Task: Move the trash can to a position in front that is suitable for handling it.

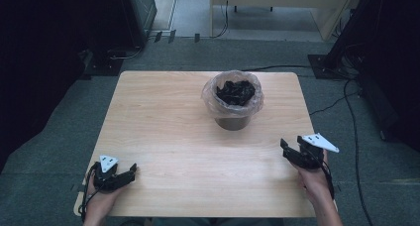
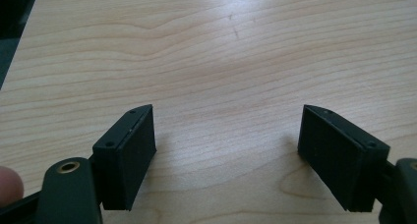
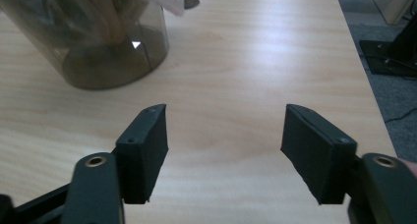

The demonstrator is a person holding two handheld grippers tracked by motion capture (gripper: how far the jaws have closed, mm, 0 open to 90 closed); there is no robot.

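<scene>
Wooden table [image 1: 173, 132] carries both hands low at its near corners. The left gripper [image 1: 130, 172] and right gripper [image 1: 286, 147] both gape, empty, well short of the lined bin [image 1: 233, 101].

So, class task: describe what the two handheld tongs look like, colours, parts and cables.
Both tongs, left and right, are black, each topped by a pale grey three-cornered plate with dark dots. Their jaws end in flat rectangular black pads, with brass-coloured eyelets behind. Black cables trail back. No sleeves show.
</scene>
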